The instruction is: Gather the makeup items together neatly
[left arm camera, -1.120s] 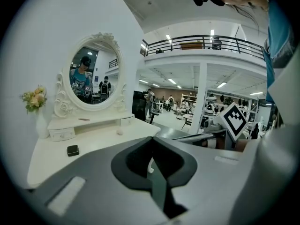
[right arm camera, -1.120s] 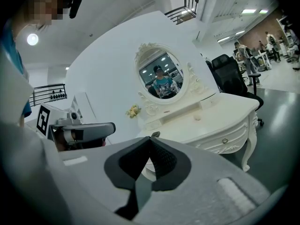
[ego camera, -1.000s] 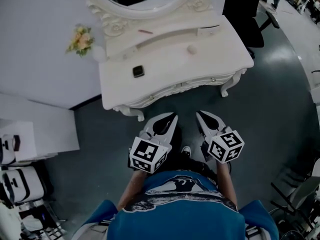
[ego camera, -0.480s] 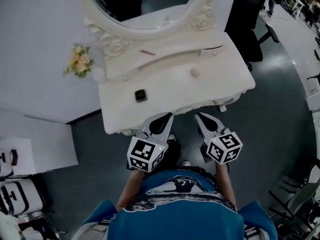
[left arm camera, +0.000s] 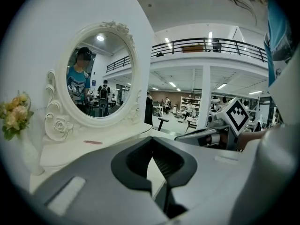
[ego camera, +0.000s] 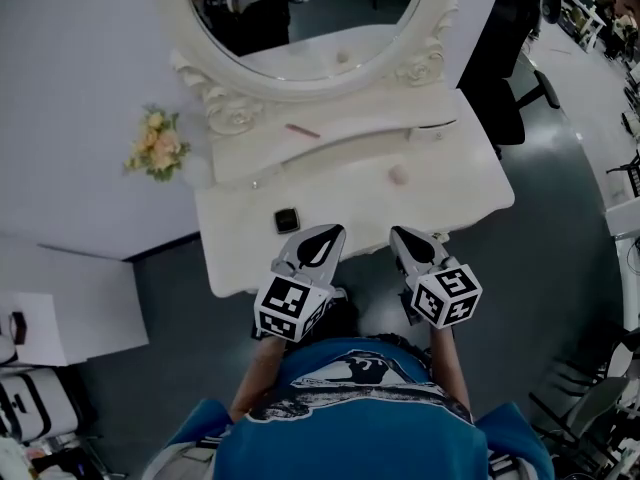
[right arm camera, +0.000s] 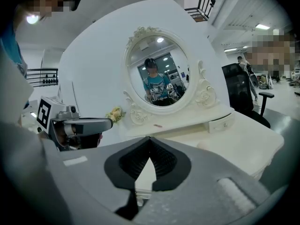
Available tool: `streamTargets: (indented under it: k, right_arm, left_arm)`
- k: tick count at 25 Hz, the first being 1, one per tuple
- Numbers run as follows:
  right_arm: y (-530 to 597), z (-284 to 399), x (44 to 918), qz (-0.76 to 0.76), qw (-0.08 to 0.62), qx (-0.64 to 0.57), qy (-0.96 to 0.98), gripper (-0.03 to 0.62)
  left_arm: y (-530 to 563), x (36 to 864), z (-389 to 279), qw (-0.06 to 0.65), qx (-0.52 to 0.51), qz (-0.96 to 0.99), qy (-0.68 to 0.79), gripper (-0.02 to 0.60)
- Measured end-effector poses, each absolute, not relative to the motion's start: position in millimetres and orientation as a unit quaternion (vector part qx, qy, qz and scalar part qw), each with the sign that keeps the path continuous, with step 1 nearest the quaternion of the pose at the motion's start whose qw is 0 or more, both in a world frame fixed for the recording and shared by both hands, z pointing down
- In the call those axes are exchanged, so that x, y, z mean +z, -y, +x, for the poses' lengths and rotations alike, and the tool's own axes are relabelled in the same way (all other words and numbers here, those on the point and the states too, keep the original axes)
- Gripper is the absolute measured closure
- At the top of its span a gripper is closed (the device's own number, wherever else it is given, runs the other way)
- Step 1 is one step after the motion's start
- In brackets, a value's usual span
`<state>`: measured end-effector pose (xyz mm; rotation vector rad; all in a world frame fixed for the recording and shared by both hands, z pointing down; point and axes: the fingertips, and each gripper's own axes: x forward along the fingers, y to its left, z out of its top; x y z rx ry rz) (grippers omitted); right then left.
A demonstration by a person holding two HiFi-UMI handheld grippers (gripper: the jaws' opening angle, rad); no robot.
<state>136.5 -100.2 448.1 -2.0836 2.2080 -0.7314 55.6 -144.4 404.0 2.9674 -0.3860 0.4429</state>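
Grippers sit in both our hands, low in front of us, and they point at the white dressing table [ego camera: 470, 183]. We hold the left gripper [ego camera: 330, 232] with its jaws pressed together at the tips, and nothing is between them. The right gripper [ego camera: 400, 236] is the same: jaws closed tight, holding nothing. The two tools are side by side, a little apart, and from above their tips show over the front edge of the table.

We see three small makeup things on the table, and they are spread out. A small dark square case [ego camera: 287, 220] lies near the front edge, just beside the left gripper's tip. A round pale pink puff [ego camera: 397, 174] lies farther back, ahead of the right gripper. A thin pink stick [ego camera: 301, 130] lies on the raised shelf, under the big oval mirror [ego camera: 310, 28]. We touch none of them.

A bunch of yellow and pink flowers [ego camera: 155, 146] stands to the left of the mirror. A black chair [ego camera: 505, 78] stands at the right, behind the table.
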Motion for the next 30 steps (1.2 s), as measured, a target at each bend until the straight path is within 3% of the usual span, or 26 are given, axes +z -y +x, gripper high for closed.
streamTargets:
  k: [20, 30]
  right_arm:
    - [146.4, 205.7, 473.1, -0.662, -0.053, -0.251, -0.704, 0.591]
    - [179.6, 266.9, 509.2, -0.609, -0.161, -0.232, -0.741, 0.589]
  left_arm:
    - [189.8, 413.6, 75.5, 0.088, 0.154, 0.964, 0.198, 0.566]
    - [203.0, 415.6, 95.3, 0.112, 0.146, 0.929, 0.321, 0.566]
